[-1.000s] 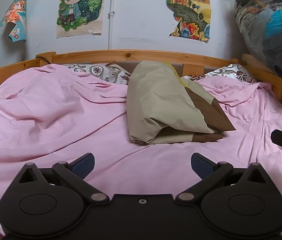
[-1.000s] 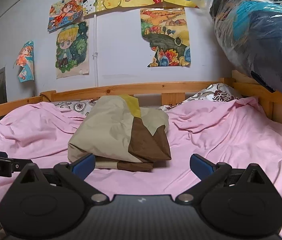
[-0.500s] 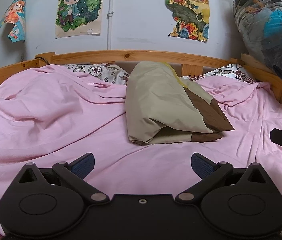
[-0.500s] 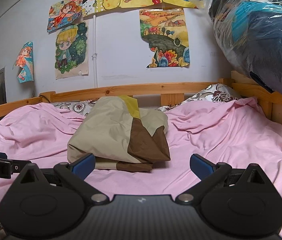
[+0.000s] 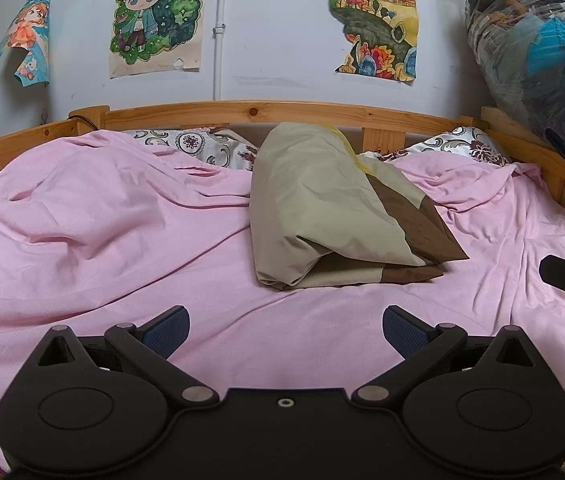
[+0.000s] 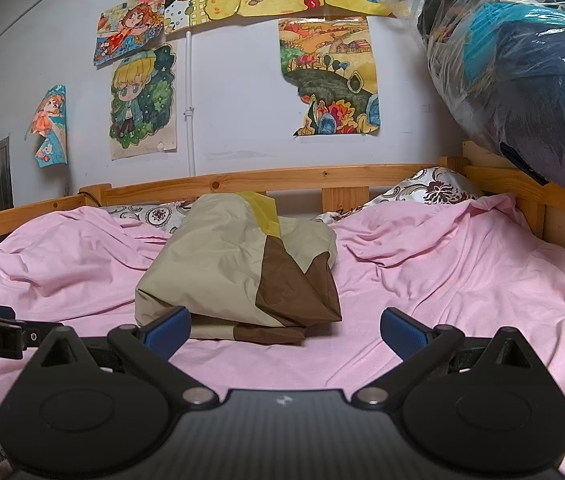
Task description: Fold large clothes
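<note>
Folded tan and brown cloth (image 5: 334,216) on pink bed (image 5: 102,240), far past left fingers (image 5: 166,328) and right fingers (image 6: 402,330). Both pairs wide apart, empty.

Left claw (image 5: 285,330) and right claw (image 6: 285,330) gape (seemingly level), empty.
</note>
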`<action>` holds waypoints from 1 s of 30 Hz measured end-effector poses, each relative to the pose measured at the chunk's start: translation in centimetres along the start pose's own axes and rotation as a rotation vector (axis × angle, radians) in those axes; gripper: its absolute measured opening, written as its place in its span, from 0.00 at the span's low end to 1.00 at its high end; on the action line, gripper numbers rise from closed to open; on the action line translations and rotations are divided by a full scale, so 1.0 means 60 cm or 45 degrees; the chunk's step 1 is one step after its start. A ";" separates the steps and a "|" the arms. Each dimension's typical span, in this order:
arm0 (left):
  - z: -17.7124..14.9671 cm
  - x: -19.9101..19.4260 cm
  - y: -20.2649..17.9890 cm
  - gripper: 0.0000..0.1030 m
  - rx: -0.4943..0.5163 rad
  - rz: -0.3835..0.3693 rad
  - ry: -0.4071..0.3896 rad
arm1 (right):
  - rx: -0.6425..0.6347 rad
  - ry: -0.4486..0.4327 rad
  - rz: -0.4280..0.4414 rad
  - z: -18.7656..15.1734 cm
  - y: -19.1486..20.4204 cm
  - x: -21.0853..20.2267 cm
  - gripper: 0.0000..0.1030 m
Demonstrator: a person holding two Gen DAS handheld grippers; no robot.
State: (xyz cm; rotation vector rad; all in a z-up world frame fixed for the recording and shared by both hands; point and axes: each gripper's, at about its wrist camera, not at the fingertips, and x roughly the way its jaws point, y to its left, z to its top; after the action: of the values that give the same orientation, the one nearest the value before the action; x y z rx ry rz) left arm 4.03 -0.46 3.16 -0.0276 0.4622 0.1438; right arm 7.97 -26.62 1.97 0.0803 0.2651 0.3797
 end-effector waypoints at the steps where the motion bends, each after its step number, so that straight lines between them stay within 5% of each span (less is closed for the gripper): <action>1: 0.000 0.000 0.000 0.99 0.000 0.000 0.000 | 0.000 0.000 0.000 0.000 0.000 0.000 1.00; 30: -0.004 0.000 -0.006 0.99 0.003 0.004 0.007 | 0.006 -0.001 -0.002 -0.001 0.000 -0.001 1.00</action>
State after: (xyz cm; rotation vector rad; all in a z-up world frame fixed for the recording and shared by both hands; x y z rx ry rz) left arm 3.97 -0.86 2.97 -0.0254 0.4679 0.1461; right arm 7.90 -26.66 1.95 0.0846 0.2656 0.3776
